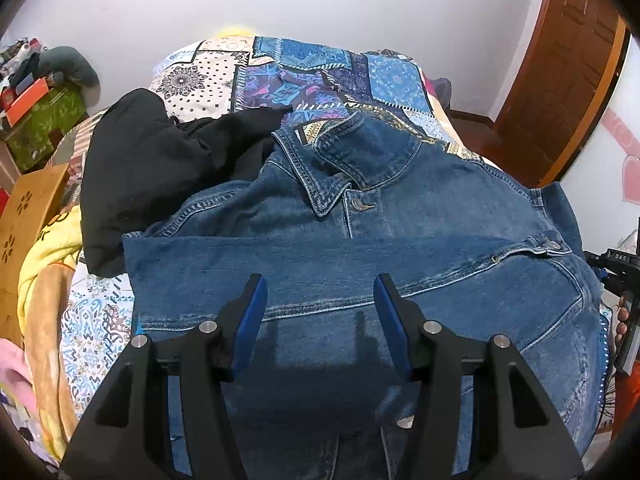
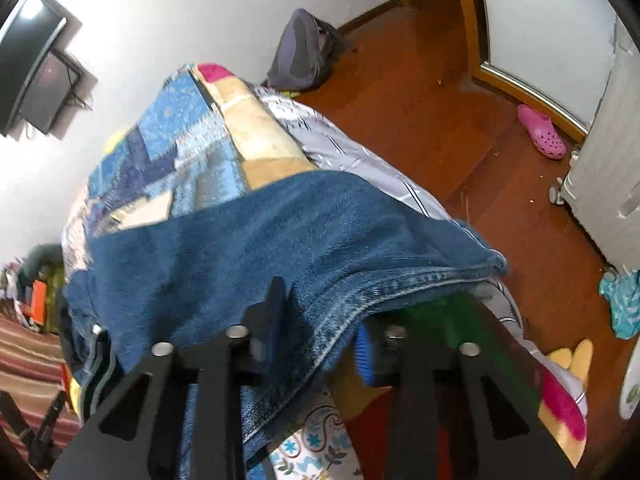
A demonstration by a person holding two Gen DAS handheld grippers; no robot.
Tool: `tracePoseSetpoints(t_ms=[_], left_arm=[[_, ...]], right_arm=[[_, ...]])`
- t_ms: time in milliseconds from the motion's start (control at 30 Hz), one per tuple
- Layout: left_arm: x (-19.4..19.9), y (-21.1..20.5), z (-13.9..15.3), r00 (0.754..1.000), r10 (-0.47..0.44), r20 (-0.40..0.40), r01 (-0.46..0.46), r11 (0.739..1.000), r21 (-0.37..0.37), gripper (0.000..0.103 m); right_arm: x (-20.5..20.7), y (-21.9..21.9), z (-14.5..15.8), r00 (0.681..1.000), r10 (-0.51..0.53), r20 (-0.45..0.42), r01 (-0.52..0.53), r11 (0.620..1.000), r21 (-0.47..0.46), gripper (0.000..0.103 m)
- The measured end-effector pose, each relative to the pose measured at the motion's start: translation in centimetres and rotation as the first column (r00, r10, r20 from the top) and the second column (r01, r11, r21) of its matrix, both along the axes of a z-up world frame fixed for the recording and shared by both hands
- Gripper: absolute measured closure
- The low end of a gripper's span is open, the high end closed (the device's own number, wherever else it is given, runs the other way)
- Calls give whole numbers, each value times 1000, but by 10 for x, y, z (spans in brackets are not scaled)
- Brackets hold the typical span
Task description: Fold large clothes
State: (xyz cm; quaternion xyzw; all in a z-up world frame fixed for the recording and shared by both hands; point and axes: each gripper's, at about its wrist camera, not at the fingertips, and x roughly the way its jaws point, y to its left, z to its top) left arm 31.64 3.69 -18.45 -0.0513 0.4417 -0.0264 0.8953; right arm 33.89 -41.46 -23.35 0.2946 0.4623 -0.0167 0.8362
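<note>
A blue denim jacket [image 1: 400, 208] lies front-up on the bed, collar toward the far wall, with one sleeve folded across its chest. My left gripper [image 1: 320, 300] hovers over the jacket's lower front, open, with nothing between its blue pads [image 1: 252, 312]. In the right wrist view the jacket [image 2: 240, 240] drapes over the bed's right side. My right gripper [image 2: 320, 320] is shut on its stitched side edge, with the denim filling the gap between the fingers. The rest of the jacket's hem is hidden under the grippers.
A black garment [image 1: 152, 160] lies bunched left of the jacket on the patchwork quilt [image 1: 304, 76]. Boxes and clutter [image 1: 44, 120] stand at the bed's left. To the right are wooden floor [image 2: 440, 120], a backpack [image 2: 304, 48], a pink shoe [image 2: 542, 132] and a white appliance [image 2: 608, 168].
</note>
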Motion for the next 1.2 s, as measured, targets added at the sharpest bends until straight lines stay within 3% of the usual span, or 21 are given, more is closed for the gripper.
tracePoseSetpoints(t_ms=[167,367,500,633,800,967,1067,1200], left_arm=[[-9,0,8,999,-14,28,13,1000,17,49],[-23,-2,18,997,-39,72,36,999,35,48],[-28,-1,23,995,-47,89,44,998,33,49],[-34,3,28,993,-44,107,41,999,27,49],[-40,13,29,993,-23,114,23,1000,0,49],[-48,18,25,994,-21,105,23,1000,-16,49],[-53,20,24,994,-23,104,24,1000,-6,49],[-54,22,20,996,-25,87,27,1000,-14,49]], right_arm=[[-17,-8,34,993,-38,108,31,998,62,94],[-33,24,102,962,57,268,-49,998,-34,95],[-47,69,141,913,189,361,-159,981,-114,95],[-59,122,162,855,339,393,-278,938,-204,95],[-51,184,145,804,480,352,-425,877,-225,95],[-38,246,90,771,605,202,-565,795,-223,95],[-37,267,66,754,646,117,-610,755,-239,91],[-45,273,60,729,683,41,-648,708,-280,84]])
